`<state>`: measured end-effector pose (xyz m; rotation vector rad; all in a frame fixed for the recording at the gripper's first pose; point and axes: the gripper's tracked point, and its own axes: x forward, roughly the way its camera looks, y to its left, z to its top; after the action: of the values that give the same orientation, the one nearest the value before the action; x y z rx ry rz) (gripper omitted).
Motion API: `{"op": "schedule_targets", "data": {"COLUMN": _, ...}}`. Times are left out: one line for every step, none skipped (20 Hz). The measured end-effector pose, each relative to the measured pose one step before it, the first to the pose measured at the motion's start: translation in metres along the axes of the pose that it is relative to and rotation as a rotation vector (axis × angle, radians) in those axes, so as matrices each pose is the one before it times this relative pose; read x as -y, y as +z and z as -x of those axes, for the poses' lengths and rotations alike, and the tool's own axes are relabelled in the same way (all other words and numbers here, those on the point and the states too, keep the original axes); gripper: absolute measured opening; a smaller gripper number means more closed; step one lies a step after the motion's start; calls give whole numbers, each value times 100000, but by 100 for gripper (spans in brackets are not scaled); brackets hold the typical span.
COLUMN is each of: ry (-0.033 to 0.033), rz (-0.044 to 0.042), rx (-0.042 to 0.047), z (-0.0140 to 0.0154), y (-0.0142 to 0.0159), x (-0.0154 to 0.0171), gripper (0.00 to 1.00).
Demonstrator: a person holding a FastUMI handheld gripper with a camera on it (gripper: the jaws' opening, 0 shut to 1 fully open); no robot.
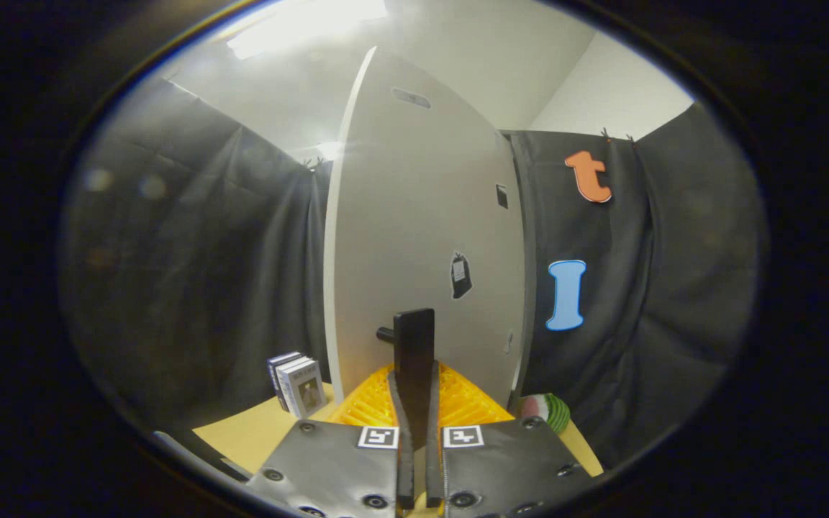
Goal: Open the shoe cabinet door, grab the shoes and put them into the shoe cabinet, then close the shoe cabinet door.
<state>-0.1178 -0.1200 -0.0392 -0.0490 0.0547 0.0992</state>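
my hand-held gripper (415,403): fingers clamped on black door handle (413,345)
cabinet door (422,237): white, swung open, edge-on to me
books (297,385): upright on tabletop (256,432), beside door

- The gripper (414,421) fingers hide the lower part of the door handle (413,342).
- The cabinet door (422,237) covers the cabinet interior.
- Book (299,385) covers are too small to tell.
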Motion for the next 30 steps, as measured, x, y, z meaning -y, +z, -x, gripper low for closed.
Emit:
{"op": "schedule_targets", "data": {"ry": 286, "rz": -194, "rx": 203, "z": 279, "y": 9, "x": 504, "gripper": 8}}
{"op": "schedule_targets", "data": {"ry": -127, "rz": 471, "rx": 281, "z": 385, "y": 87, "x": 545, "gripper": 8}}
{"op": "schedule_targets", "data": {"ry": -429, "rz": 1008, "rx": 336, "z": 433, "y": -8, "x": 511, "gripper": 8}}
{"op": "schedule_targets", "data": {"ry": -722, "rz": 804, "rx": 694, "z": 463, "y": 119, "x": 629, "gripper": 8}}
{"op": "schedule_targets", "data": {"ry": -694, "rz": 321, "rx": 625, "z": 398, "y": -16, "x": 527, "gripper": 8}}
{"op": "schedule_targets", "data": {"ry": -845, "rz": 222, "rx": 324, "z": 354, "y": 37, "x": 605, "gripper": 7}}
{"op": "schedule_targets", "data": {"ry": -771, "rz": -80, "rx": 463, "z": 299, "y": -9, "x": 626, "gripper": 7}}
{"op": "schedule_targets", "data": {"ry": -749, "rz": -446, "rx": -43, "z": 307, "y": -10, "x": 677, "gripper": 7}}
{"op": "schedule_targets", "data": {"ry": -658, "rz": -770, "rx": 286, "z": 139, "y": -65, "x": 721, "gripper": 7}}
{"op": "schedule_targets", "data": {"ry": -701, "rz": -937, "rx": -90, "z": 256, "y": -17, "x": 668, "gripper": 6}}
{"op": "schedule_targets", "data": {"ry": -958, "rz": -791, "rx": 335, "z": 223, "y": -37, "x": 845, "gripper": 6}}
{"op": "schedule_targets", "data": {"ry": -1278, "rz": -676, "rx": 184, "z": 373, "y": 140, "x": 914, "gripper": 6}}
{"op": "schedule_targets", "data": {"ry": -1515, "rz": -831, "rx": 196, "z": 419, "y": -37, "x": 1008, "gripper": 6}}
{"op": "schedule_targets", "data": {"ry": -1435, "rz": -950, "rx": 494, "z": 395, "y": 213, "x": 894, "gripper": 6}}
{"op": "schedule_targets", "data": {"ry": -1403, "rz": -895, "rx": 838, "z": 232, "y": 356, "x": 1015, "gripper": 5}}
{"op": "schedule_targets", "data": {"ry": -1555, "rz": -384, "rx": 816, "z": 449, "y": 386, "x": 1037, "gripper": 5}}
{"op": "schedule_targets", "data": {"ry": -1902, "rz": -115, "rx": 672, "z": 158, "y": 77, "x": 1226, "gripper": 4}}
{"op": "schedule_targets", "data": {"ry": -2100, "rz": 0, "rx": 416, "z": 254, "y": 180, "x": 1252, "gripper": 4}}
{"op": "schedule_targets", "data": {"ry": -2172, "rz": -316, "rx": 39, "z": 302, "y": 140, "x": 1187, "gripper": 3}}
{"op": "schedule_targets", "data": {"ry": -522, "rz": -937, "rx": 252, "z": 459, "y": 233, "x": 642, "gripper": 3}}
{"op": "schedule_targets", "data": {"ry": -526, "rz": -555, "rx": 1018, "z": -193, "y": 294, "x": 18, "gripper": 3}}
{"op": "schedule_targets", "data": {"ry": -2852, "rz": 1700, "rx": 510, "z": 1245, "y": 464, "x": 792, "gripper": 2}}
{"op": "schedule_targets", "data": {"ry": 1138, "rz": -621, "rx": 1031, "z": 115, "y": 92, "x": 644, "gripper": 2}}
{"op": "schedule_targets", "data": {"ry": -220, "rz": 524, "rx": 702, "z": 563, "y": 206, "x": 12, "gripper": 2}}
{"op": "schedule_targets", "data": {"ry": 277, "rz": 814, "rx": 458, "z": 451, "y": 30, "x": -212, "gripper": 2}}
{"op": "schedule_targets", "data": {"ry": 329, "rz": 924, "rx": 737, "z": 546, "y": 123, "x": -602, "gripper": 2}}
{"op": "schedule_targets", "data": {"ry": 855, "rz": 603, "rx": 776, "z": 454, "y": 135, "x": -683, "gripper": 2}}
{"op": "schedule_targets", "data": {"ry": 1075, "rz": 419, "rx": 622, "z": 578, "y": 209, "x": -573, "gripper": 2}}
{"op": "schedule_targets", "data": {"ry": 1254, "rz": -12, "rx": 529, "z": 648, "y": 206, "x": -485, "gripper": 2}}
{"op": "schedule_targets", "data": {"ry": 1542, "rz": -498, "rx": 521, "z": 472, "y": 162, "x": -822, "gripper": 2}}
